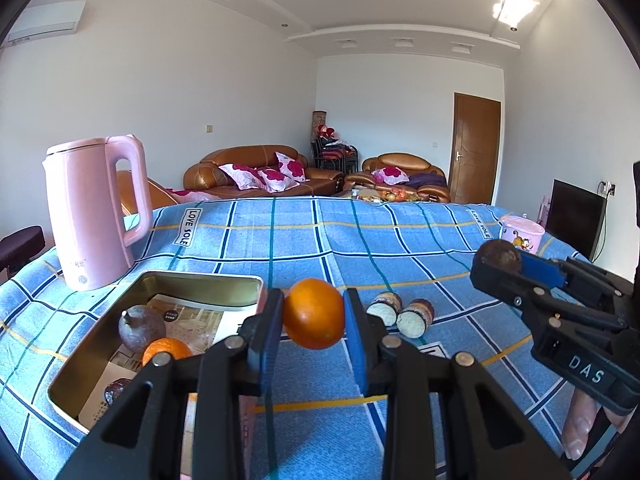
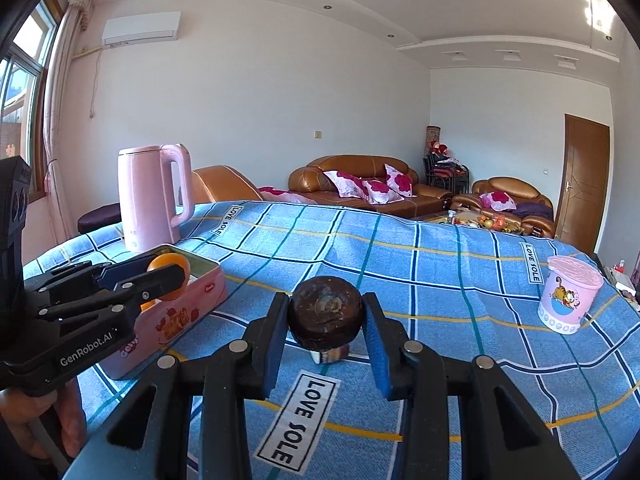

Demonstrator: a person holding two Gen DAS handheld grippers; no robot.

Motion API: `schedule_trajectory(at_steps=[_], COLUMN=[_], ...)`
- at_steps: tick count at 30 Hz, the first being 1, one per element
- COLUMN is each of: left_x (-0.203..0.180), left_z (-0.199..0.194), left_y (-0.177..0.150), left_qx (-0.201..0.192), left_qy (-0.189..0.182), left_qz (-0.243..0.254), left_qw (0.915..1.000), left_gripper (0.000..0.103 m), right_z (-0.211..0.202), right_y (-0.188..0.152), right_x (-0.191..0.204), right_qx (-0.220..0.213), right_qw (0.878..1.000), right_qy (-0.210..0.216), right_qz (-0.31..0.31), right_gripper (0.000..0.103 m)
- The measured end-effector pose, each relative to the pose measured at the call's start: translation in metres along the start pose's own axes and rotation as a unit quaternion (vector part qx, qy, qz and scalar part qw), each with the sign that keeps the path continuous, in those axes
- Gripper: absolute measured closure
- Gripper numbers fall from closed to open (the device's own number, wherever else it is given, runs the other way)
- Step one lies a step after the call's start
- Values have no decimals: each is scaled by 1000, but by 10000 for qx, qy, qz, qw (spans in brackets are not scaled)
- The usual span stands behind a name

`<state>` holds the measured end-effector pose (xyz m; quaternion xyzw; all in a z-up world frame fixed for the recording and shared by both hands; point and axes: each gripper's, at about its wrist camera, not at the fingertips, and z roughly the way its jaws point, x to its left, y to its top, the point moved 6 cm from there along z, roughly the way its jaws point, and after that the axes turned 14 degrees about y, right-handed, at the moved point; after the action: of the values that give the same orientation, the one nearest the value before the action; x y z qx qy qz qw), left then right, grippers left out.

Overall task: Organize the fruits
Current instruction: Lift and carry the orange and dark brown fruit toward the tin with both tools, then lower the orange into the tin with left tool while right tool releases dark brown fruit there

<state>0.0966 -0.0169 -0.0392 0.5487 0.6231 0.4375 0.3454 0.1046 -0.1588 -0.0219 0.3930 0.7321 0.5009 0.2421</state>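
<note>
While both grippers are held low over the blue checked cloth (image 1: 304,240), pointing slightly downward, a fruit is clamped in each. The left gripper (image 1: 314,316) is closed on an orange (image 1: 314,314), its blue pads pressed against the fruit's two sides, and the fruit is carried clear of the cloth, just right of the tin box (image 1: 208,280). The orange is seen as smooth, bright and slightly oval. The right gripper (image 2: 325,316) is shut around a dark brown round fruit (image 2: 325,314), whose skin is rough and dull, with a paler patch on the face turned to the camera; it is held well right of the tin box. A thumb of the person's right hand (image 1: 580,428) is seen under that gripper's handle. Inside the tin box, on printed paper, a brown pointed fruit (image 1: 141,328) and a second orange (image 1: 166,350) are lain side by side. Two small cut pieces (image 1: 400,314) with pale faces are left on the cloth just right of the held orange. A pink kettle (image 1: 96,212) is stood behind the tin box, and a pink cup (image 2: 570,294) far to its right.
</note>
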Motion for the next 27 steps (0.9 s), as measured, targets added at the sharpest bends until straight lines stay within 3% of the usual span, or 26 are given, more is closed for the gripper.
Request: schedule_trajectory(at_steps=[13, 27], left_x=[44, 96], left_z=[2, 10], left_y=[-4, -6], left_qx=[200, 371], left_qy=[326, 714], left_qz=[-153, -316], left_qw=[9992, 9963], left_gripper=[72, 72], right_z=[21, 51], right_y=[32, 38], right_x=[50, 94], right_qx=[4, 188], right_qw=[9978, 9935], right_qy=[629, 1009], right_qz=[-211, -485], right_gripper=[64, 64])
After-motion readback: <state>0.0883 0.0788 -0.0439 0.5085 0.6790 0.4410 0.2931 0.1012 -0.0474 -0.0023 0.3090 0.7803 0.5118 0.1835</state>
